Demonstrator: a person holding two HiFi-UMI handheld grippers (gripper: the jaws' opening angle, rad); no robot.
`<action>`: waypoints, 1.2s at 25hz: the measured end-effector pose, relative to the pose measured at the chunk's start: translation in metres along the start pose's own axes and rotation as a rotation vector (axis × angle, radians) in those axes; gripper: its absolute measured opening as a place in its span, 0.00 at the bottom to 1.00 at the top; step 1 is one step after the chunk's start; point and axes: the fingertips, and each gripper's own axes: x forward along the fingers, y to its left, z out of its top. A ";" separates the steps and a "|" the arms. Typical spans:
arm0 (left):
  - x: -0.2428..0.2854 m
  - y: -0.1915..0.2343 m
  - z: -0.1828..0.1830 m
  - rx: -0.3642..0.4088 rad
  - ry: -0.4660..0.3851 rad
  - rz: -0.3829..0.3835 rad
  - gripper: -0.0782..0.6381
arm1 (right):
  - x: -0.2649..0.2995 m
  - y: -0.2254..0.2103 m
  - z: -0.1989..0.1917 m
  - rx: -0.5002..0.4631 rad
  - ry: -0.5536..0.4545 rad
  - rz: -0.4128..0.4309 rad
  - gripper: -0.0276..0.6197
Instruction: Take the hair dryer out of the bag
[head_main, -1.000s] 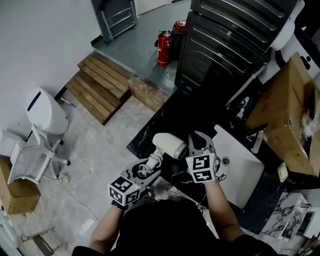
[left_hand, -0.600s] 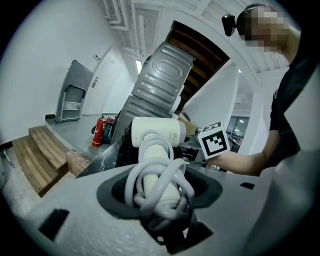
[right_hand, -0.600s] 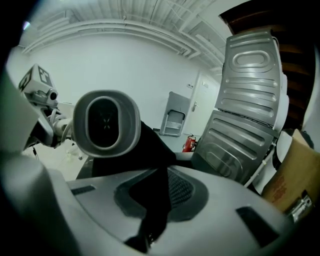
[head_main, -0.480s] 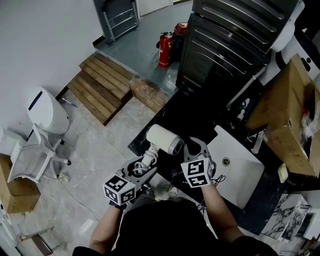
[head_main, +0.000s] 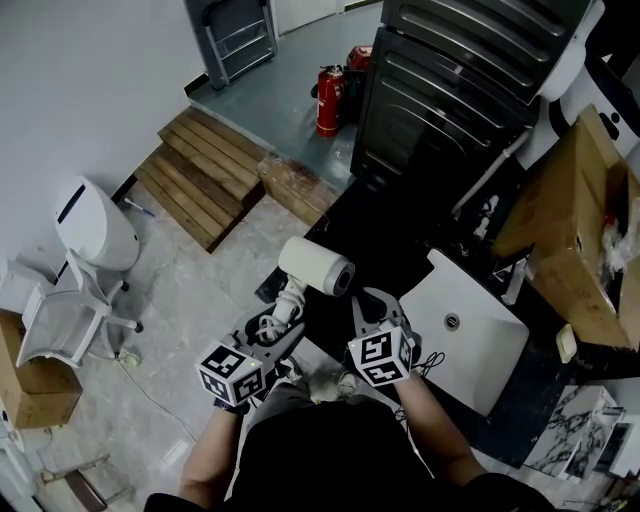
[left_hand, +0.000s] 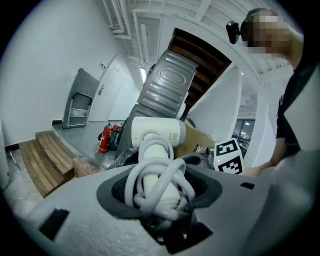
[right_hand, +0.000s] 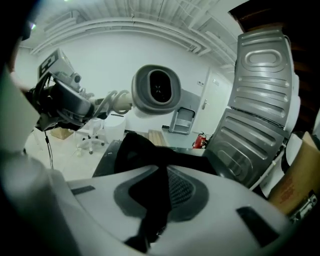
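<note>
Hair dryer (head_main: 315, 268) raised, label unreadable, left tongs (head_main: 275, 322) grip it, right tongs (head_main: 372, 300) pinch bag (right_hand: 131, 150)

Overhead, two closeups, common hair dryer (head_main: 315, 268)

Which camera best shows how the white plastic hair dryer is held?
The left gripper view: the left claw grips the white plastic hair dryer by its cord-wrapped handle. The head view shows it small, from above; the right gripper view mainly its round end.
</note>
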 end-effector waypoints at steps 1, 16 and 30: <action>0.000 0.001 0.002 0.001 -0.005 0.004 0.45 | 0.000 0.004 0.000 -0.006 0.002 0.011 0.09; 0.003 0.014 0.023 0.031 -0.044 0.028 0.45 | -0.028 0.064 -0.005 0.020 0.011 0.300 0.38; 0.005 0.012 0.025 0.034 -0.066 0.043 0.45 | -0.065 0.019 0.009 0.167 -0.129 0.118 0.13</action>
